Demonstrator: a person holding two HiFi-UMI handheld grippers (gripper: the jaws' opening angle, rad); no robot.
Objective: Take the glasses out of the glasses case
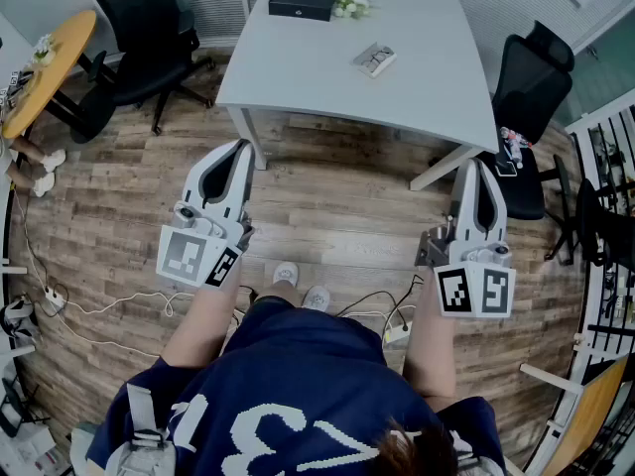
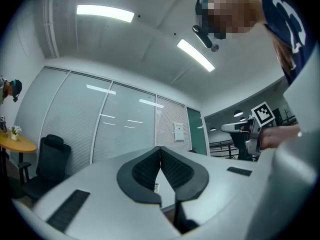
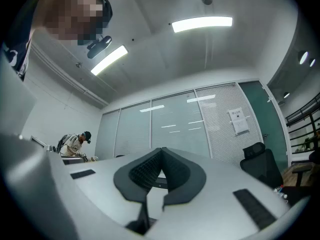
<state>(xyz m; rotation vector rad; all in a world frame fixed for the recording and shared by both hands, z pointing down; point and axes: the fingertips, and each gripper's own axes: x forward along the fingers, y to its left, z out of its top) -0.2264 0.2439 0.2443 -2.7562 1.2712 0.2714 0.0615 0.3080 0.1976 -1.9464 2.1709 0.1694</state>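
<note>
Left gripper (image 1: 240, 153) and right gripper (image 1: 475, 171) are held short of the table (image 1: 427, 67), fingers closed on nothing. A black case (image 1: 301, 3) lies there, and the small object (image 1: 375, 59) nearby is too small to identify.

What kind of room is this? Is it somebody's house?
It looks like an office or meeting room, not a house. There is a big white table, a black office chair on wheels beside it, and glass walls under long ceiling lights.
</note>
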